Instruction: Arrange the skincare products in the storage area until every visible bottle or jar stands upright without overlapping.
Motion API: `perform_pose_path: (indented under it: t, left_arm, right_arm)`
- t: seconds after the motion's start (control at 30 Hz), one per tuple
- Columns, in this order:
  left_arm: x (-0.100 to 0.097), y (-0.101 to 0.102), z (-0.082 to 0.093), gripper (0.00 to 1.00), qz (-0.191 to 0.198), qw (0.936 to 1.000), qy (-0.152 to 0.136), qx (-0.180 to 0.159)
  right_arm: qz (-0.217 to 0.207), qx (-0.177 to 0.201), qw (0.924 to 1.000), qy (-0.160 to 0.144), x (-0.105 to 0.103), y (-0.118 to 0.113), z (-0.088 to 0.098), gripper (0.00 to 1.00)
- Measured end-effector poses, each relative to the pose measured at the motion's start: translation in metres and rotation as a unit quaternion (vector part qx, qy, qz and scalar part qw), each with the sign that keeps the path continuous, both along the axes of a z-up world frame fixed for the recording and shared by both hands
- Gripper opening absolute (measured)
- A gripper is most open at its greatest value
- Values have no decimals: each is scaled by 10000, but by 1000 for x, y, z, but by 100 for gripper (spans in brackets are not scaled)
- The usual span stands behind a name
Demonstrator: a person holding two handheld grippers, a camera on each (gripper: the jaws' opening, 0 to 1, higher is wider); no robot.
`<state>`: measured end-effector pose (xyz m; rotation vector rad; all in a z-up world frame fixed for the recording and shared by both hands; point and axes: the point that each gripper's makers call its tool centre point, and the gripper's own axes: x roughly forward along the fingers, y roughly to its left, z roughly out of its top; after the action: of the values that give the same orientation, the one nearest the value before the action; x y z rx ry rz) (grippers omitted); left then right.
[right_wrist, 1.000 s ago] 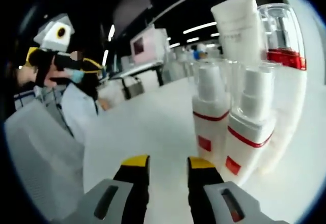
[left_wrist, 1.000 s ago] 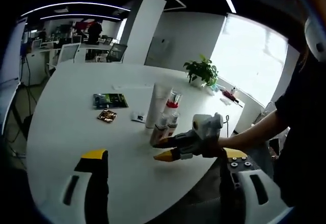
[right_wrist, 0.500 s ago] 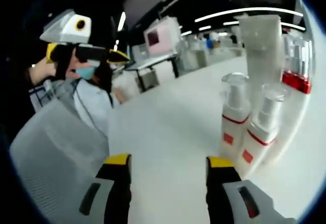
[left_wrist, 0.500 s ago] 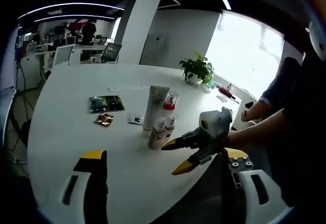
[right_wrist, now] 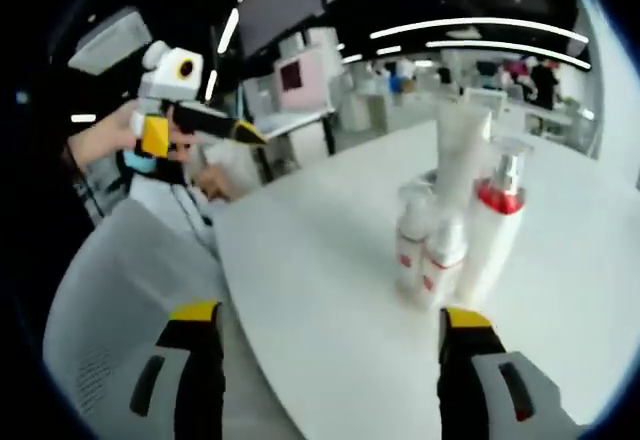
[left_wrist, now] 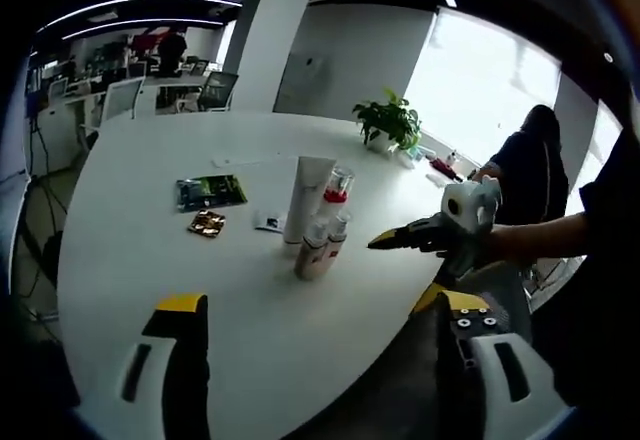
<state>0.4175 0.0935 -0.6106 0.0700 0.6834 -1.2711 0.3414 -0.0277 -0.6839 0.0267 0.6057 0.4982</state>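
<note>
In the left gripper view, four skincare items stand upright in a tight cluster near the middle of the white table: a tall tube, a red-collared pump bottle and two small spray bottles in front. None lies down, so the arranging looks finished. The left gripper hangs over the near edge, jaws spread and empty. The right gripper sits off to the right, farther from the bottles than a second ago.

In the right gripper view, the right gripper shows jaws spread wider than before, empty, and the cluster appears smaller and farther off. The left gripper is held aloft at left.
</note>
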Motion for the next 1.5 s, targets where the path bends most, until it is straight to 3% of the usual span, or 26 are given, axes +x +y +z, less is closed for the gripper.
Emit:
perform_pose_path:
  t: [0.3, 0.63, 0.9, 1.03, 1.5]
  left_arm:
    - [3, 15, 4, 90, 157, 9999, 30, -12]
    - [12, 40, 1, 90, 409, 9991, 5, 107]
    - [15, 51, -2, 90, 574, 9982, 36, 174]
    - [15, 55, -1, 89, 664, 9977, 58, 155]
    - [12, 56, -7, 89, 633, 9975, 68, 294]
  right_arm:
    - [-510, 189, 9983, -202, -12, -16, 31, 99]
    - [-939, 101, 9949, -363, -32, -43, 59, 99]
    - [-1230, -118, 9917, -354, -54, -68, 70, 99]
    - [-1487, -10, 9880, -411, -61, -80, 73, 99]
    - [-1717, 19, 9845, -366, -77, -88, 67, 99]
